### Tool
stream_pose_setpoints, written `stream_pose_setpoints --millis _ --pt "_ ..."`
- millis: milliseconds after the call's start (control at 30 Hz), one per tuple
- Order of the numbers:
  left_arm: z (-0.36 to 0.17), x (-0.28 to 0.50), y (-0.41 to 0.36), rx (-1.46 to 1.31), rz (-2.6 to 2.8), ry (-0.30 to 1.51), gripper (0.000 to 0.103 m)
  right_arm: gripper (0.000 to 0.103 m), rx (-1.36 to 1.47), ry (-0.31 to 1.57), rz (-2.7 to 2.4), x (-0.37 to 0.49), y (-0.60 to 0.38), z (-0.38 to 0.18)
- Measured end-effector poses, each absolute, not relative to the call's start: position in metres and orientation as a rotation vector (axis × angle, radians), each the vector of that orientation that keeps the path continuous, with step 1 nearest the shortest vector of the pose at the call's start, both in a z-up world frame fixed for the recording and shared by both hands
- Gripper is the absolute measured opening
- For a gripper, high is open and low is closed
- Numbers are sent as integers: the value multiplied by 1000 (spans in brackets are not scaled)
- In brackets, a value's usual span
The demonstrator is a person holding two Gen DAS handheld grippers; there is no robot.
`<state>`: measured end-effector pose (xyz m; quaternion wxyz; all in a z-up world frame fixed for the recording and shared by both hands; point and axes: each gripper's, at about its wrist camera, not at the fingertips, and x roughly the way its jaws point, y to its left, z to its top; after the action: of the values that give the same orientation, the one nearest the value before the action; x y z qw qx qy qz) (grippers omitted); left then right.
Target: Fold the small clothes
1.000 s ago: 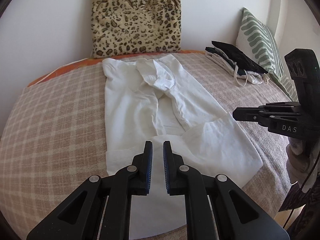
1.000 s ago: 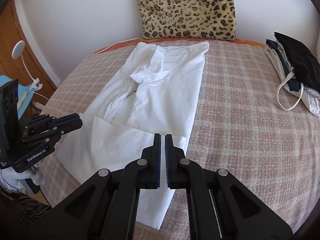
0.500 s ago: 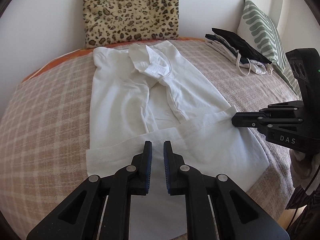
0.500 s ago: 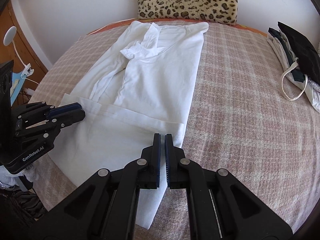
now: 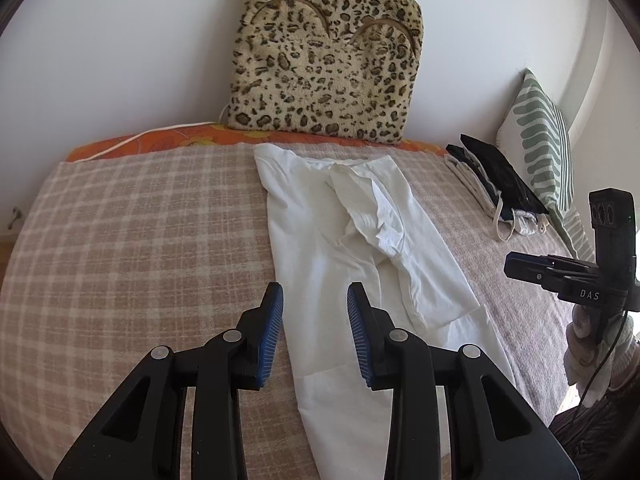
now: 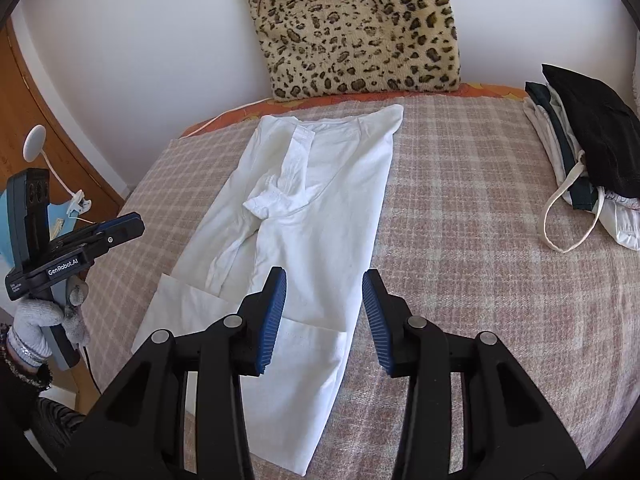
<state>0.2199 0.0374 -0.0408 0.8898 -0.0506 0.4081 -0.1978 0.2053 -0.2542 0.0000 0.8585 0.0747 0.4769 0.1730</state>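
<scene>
The long, narrow-folded white cotton garment [image 6: 320, 216] stretches ahead of and beneath both tongs – left gripper [image 5: 315, 322] and right gripper [image 6: 325, 316], jaws just parted, hold nothing – and being light and limp, it wants pinching at its near corners.

Two wrist views angled down, close over bed [image 5: 120, 240]; shared white garment [image 6: 320, 208]
</scene>
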Motion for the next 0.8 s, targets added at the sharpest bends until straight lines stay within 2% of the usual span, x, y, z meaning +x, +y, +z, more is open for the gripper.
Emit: stream_pose_setpoints --millis 167,233,267,433,800 --pt "-39 260 52 -123 -416 872 32 42 179 982 375 238 -266 9" --pt "-41 276 56 -135 -421 882 32 53 206 991 377 257 -271 8" --pt "-43 285 58 -150 -423 885 32 54 218 992 369 267 -274 6" --pt "-62 334 69 -271 -432 929 32 54 280 1043 355 316 -288 -14" --pt "-98 433 58 -324 -474 978 32 54 404 1094 350 394 -310 -62"
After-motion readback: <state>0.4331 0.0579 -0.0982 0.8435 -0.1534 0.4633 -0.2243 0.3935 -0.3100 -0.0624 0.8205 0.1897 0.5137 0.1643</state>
